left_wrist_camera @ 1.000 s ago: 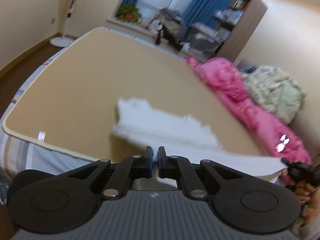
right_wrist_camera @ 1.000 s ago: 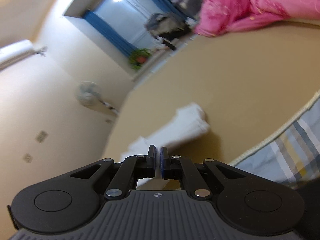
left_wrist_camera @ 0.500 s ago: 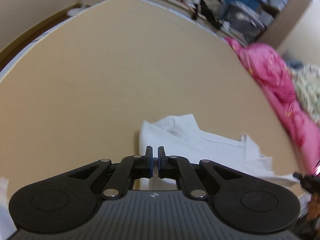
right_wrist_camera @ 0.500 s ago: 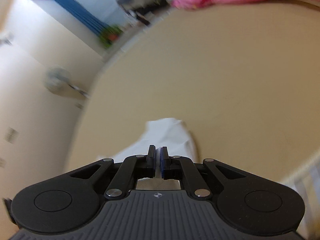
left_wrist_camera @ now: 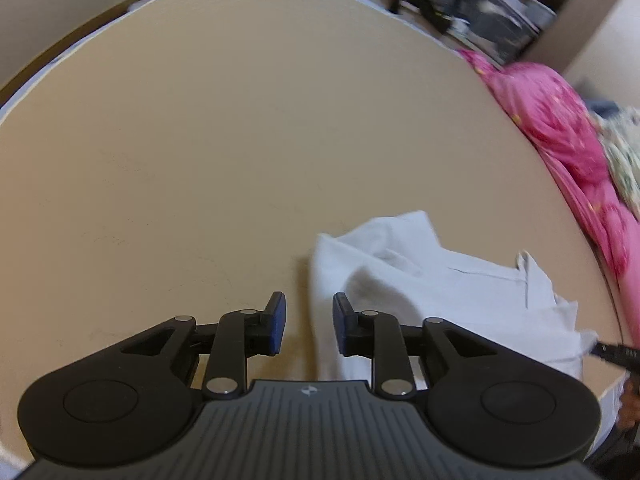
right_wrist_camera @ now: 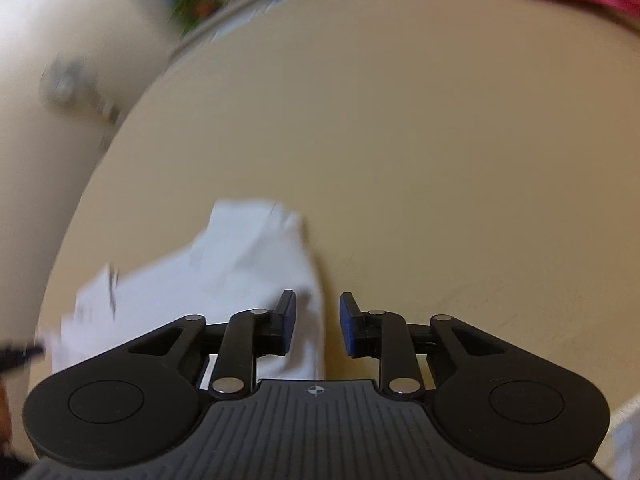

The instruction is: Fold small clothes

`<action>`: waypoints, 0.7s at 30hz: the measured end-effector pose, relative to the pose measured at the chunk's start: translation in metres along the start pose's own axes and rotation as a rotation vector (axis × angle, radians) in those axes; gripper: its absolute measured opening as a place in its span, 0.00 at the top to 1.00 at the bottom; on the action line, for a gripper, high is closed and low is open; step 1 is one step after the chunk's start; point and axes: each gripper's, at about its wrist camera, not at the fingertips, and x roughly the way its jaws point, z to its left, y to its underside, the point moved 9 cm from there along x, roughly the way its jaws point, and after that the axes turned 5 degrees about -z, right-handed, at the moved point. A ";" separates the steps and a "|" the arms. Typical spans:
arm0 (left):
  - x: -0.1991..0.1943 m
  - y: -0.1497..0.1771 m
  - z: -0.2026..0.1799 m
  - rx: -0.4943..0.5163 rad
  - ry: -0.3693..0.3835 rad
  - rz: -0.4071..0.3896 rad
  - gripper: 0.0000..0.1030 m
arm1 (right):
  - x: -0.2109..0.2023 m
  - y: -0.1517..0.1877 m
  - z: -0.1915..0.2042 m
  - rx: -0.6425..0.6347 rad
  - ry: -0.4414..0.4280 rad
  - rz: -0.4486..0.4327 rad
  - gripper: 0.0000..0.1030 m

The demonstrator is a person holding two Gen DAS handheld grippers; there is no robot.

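Observation:
A small white garment lies on the tan mat, partly folded with a raised fold on its left side. My left gripper is open and empty, its jaws straddling the garment's left edge. In the right wrist view the same garment lies at lower left on the mat. My right gripper is open and empty over the garment's right edge. The tip of the right gripper shows at the left view's right edge.
A pink quilt and a floral bundle lie along the mat's right side. Shelves and clutter stand at the far end. The mat's edges drop off on the left. The right wrist view is motion-blurred.
Both grippers were shut on the garment and held it up; they lowered it onto the mat and have now opened, letting it go.

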 end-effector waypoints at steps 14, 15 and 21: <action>0.028 0.004 -0.034 0.167 -0.023 -0.014 0.88 | 0.024 -0.006 0.025 -0.113 0.019 0.023 0.63; 0.027 0.001 -0.035 0.175 -0.023 -0.033 0.89 | 0.023 -0.009 0.027 -0.117 0.015 0.010 0.66; 0.010 -0.032 -0.030 0.139 -0.108 -0.255 0.90 | 0.006 -0.046 0.014 0.153 -0.083 -0.194 0.96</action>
